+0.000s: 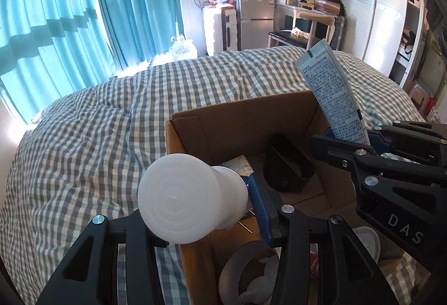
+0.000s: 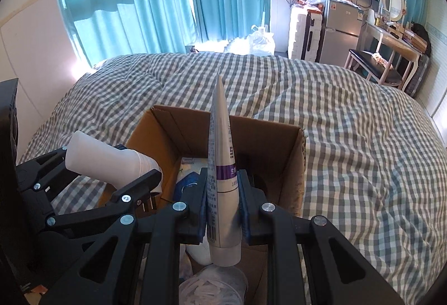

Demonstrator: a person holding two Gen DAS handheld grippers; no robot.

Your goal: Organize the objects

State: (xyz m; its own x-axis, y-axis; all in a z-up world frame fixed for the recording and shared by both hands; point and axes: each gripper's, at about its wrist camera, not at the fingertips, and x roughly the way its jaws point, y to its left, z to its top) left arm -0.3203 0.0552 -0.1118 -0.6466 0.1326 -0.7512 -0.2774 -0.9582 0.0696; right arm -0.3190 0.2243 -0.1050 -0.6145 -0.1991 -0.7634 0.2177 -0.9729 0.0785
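An open cardboard box point(image 1: 195, 137) point(image 2: 293, 154) stands on the checked bed. My left gripper point(image 1: 204, 201) point(image 2: 139, 162) is shut on a white plastic bottle point(image 1: 173, 193) point(image 2: 100, 156), held tilted at the box's near left corner with its round base toward the camera. My right gripper point(image 2: 223, 176) point(image 1: 350, 138) is shut on a white and purple tube point(image 2: 219, 123) point(image 1: 329, 92). The tube stands cap down and crimped end up, over the box's right side. The bottle hides the left finger of the left gripper.
Inside the box lie a black container point(image 1: 287, 168), a blue patterned packet point(image 1: 240, 163), a tape roll point(image 1: 240, 274) and a clear tub point(image 1: 368, 240). The checked bedspread point(image 2: 363, 137) spreads all around. Teal curtains point(image 1: 69, 11), a small fridge point(image 1: 254, 19) and a dressing table point(image 1: 310, 14) stand beyond.
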